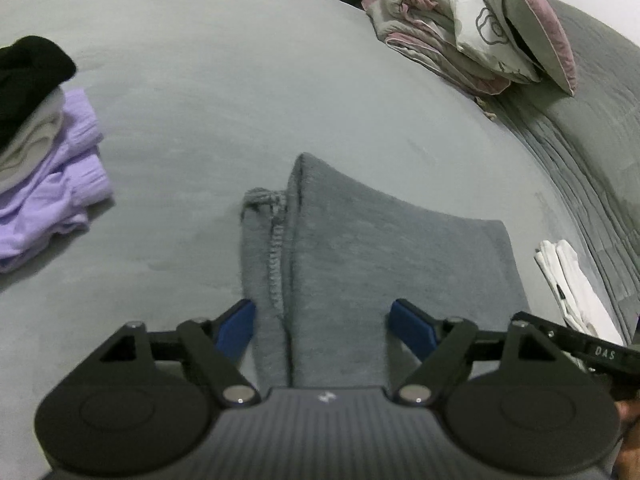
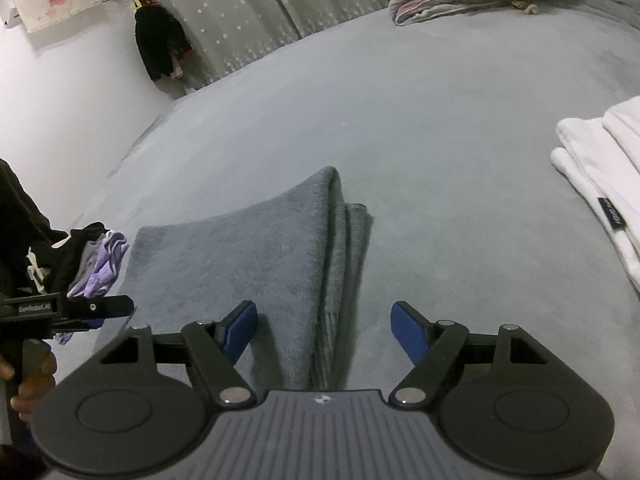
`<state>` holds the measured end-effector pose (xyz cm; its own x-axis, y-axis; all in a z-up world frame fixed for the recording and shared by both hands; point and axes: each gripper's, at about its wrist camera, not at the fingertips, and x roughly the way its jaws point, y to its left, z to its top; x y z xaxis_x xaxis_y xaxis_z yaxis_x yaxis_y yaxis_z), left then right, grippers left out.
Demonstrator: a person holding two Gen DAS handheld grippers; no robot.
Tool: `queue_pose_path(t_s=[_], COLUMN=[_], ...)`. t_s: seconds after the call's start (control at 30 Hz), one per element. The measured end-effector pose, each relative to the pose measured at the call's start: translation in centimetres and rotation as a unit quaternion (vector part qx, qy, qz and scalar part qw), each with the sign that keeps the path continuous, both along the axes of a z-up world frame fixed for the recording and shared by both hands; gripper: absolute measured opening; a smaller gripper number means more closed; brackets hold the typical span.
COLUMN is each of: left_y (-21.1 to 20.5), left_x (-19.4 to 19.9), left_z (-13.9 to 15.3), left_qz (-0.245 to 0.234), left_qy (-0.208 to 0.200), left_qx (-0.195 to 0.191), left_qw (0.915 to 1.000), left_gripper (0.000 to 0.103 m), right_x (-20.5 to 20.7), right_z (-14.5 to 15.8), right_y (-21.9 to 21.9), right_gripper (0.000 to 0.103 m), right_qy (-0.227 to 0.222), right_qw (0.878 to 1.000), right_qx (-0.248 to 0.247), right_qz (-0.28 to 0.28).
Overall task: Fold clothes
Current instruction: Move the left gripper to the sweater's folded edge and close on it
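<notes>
A folded grey garment [image 1: 360, 240] lies on the grey bed, its stitched seam edge toward the left in the left wrist view. My left gripper [image 1: 322, 326] is open, its blue pads either side of the garment's near left edge. In the right wrist view the same garment [image 2: 256, 252] shows with its stacked folded edges on the right. My right gripper [image 2: 324, 330] is open over that near right edge, holding nothing. The left gripper [image 2: 76, 312] shows at the left edge of the right view; the right gripper's black body [image 1: 580, 346] shows at the right of the left view.
A pile of lilac, grey and black clothes [image 1: 44, 160] lies at the left. Folded white garments [image 2: 600, 184] lie at the right. A rolled floral quilt and pillow [image 1: 472, 28] sit at the far end. A curtain [image 2: 260, 4] and wall stand beyond the bed.
</notes>
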<state>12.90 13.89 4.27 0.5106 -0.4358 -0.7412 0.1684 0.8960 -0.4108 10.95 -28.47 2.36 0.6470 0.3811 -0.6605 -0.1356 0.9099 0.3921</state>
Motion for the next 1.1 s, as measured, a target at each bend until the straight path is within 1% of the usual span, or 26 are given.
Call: queue_pose_path(t_s=[0.07, 0.17, 0.23, 0.4, 0.57, 0.67, 0.8, 0.9, 1.0, 1.1], left_y=[-0.3, -0.8, -1.0, -0.9, -1.7, -1.8, -1.5, -0.8, 0.0, 0.6], left_x=[0.1, 0.2, 0.1, 0.5, 0.2, 0.1, 0.1, 0.2, 0.4, 1.1], left_z=[-0.1, -0.1, -0.2, -0.3, -0.5, -0.4, -0.4, -0.4, -0.4, -0.6], left_qz=[-0.001, -0.001, -0.003, 0.004, 0.004, 0.006, 0.008, 0.019, 0.030, 0.046], left_qy=[-0.003, -0.006, -0.009, -0.008, -0.024, -0.027, -0.029, -0.028, -0.027, -0.021], left_qx=[0.004, 0.008, 0.013, 0.004, 0.028, 0.030, 0.025, 0.017, 0.007, -0.015], left_qw=[1.0000, 0.9999, 0.9999, 0.9999, 0.9993, 0.9992, 0.9992, 0.9993, 0.9992, 0.9986], left_gripper=[0.082, 0.085, 0.085, 0.085, 0.085, 0.085, 0.083, 0.077, 0.076, 0.076], right_x=[0.1, 0.5, 0.7, 0.9, 1.0, 1.1, 1.3, 1.4, 1.4, 1.5], right_z=[-0.1, -0.2, -0.3, -0.5, -0.7, -0.8, -0.9, -0.8, -0.8, -0.8], right_y=[0.4, 0.5, 0.4, 0.6, 0.8, 1.1, 1.5, 1.9, 1.8, 1.9], right_gripper=[0.076, 0.077, 0.077, 0.078, 0.078, 0.079, 0.079, 0.079, 0.078, 0.078], right_qy=[-0.004, -0.006, -0.006, -0.012, -0.024, -0.032, -0.036, -0.037, -0.038, -0.037], right_qw=[1.000, 1.000, 1.000, 1.000, 1.000, 0.999, 0.999, 0.999, 0.999, 0.999], right_qx=[-0.004, 0.004, 0.012, 0.013, 0.007, -0.001, -0.005, -0.003, -0.003, -0.003], right_qz=[0.002, 0.001, 0.000, 0.001, 0.006, 0.007, 0.005, 0.005, 0.006, 0.005])
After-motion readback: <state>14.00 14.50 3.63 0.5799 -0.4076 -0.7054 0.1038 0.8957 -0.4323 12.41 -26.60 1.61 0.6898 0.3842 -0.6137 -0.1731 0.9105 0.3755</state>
